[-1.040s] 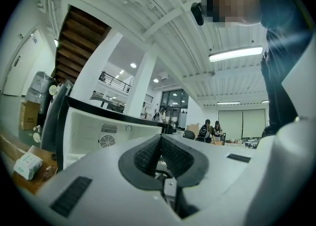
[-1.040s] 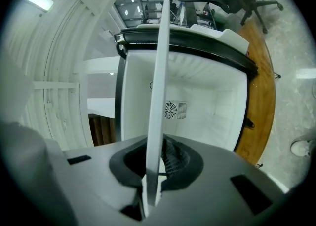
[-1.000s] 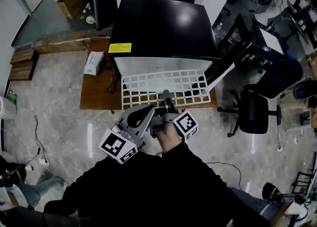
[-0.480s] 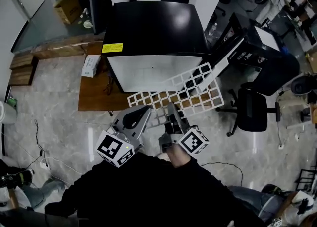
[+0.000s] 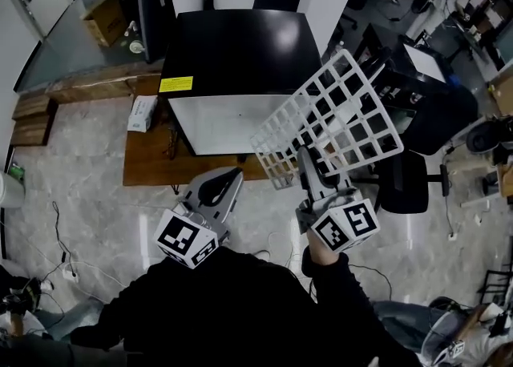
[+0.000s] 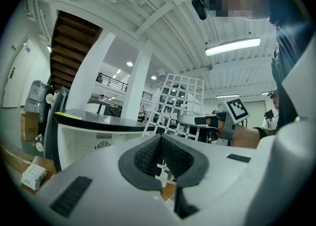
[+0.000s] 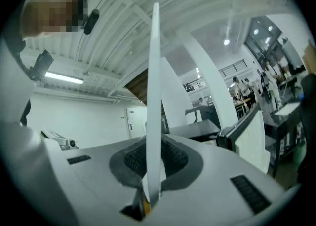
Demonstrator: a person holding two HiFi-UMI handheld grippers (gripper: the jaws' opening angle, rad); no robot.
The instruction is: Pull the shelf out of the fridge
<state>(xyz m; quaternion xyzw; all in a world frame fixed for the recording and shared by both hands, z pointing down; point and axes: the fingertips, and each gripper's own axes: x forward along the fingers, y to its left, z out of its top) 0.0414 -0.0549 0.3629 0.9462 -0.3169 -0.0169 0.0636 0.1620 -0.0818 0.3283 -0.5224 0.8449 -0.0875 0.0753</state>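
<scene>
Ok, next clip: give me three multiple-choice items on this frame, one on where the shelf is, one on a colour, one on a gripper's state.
1. Where is the shelf relative to the fridge?
A) Inside it.
B) Up in the air, to its right.
C) Flat on its top.

2. What colour is the sticker on the fridge's top?
A) Yellow.
B) Red.
C) Blue.

3. How is the right gripper?
A) Open, empty.
B) Shut, empty.
C) Shut on the shelf's edge.

Answers: 1 B, the head view shows the grid tilted, clear of the fridge. 2 A, a yellow label lies near the top's front edge. 3 C, the right gripper view shows the pads pressing the white edge.
</scene>
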